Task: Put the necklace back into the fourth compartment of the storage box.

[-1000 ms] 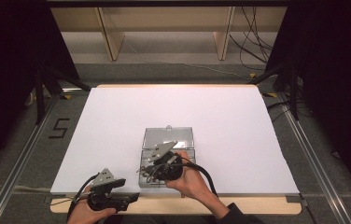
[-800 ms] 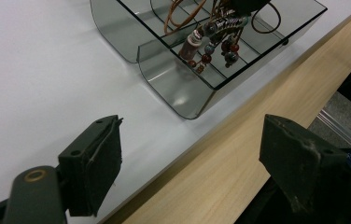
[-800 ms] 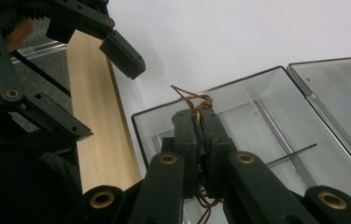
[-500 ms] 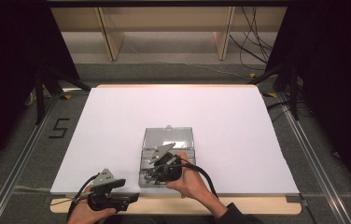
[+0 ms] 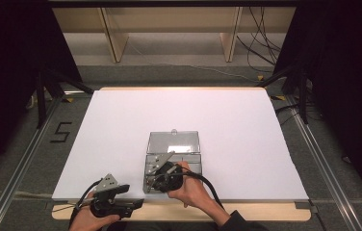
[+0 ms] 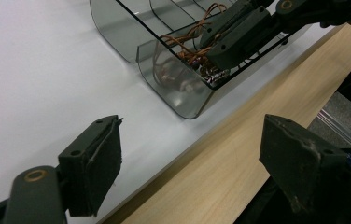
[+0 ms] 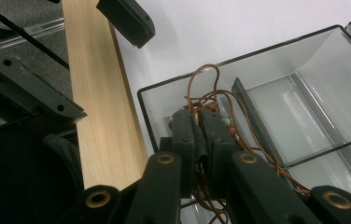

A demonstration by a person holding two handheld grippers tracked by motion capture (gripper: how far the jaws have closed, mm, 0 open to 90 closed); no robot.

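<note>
Clear compartment box (image 5: 173, 156) sits on the white sheet (image 5: 121, 125) of the bench (image 5: 275, 211), at about 6 o'clock of the sheet in the high view, close to the near edge. Lid open, lying flat toward 12 o'clock.

Right gripper (image 5: 162, 174) reaches into the box's near-left compartment; in the high view it lies just at 6 o'clock of the box's middle, the person's hand (image 5: 193, 190) behind it. In the right gripper view (image 7: 201, 135) the jaws stand almost together, a narrow gap between the pads, amid a tangle of thin brown cord (image 7: 206, 88) with small beads (image 7: 229, 125). Strands run through the gap; whether the pads actually pinch them I cannot tell for sure. The jaws have just been opening slightly, cord between them.

Left gripper view shows the same cord (image 6: 190, 44) bunched in the corner compartment of the box (image 6: 173, 93), with the right gripper's jaws laid over it.

Left gripper (image 5: 138, 205) rests at about 7 o'clock of the box, over the bare wooden edge of the bench, well apart from the box. Its jaws stand wide apart (image 6: 187, 163), nothing between them; sheet under one, wood under the other.
</note>
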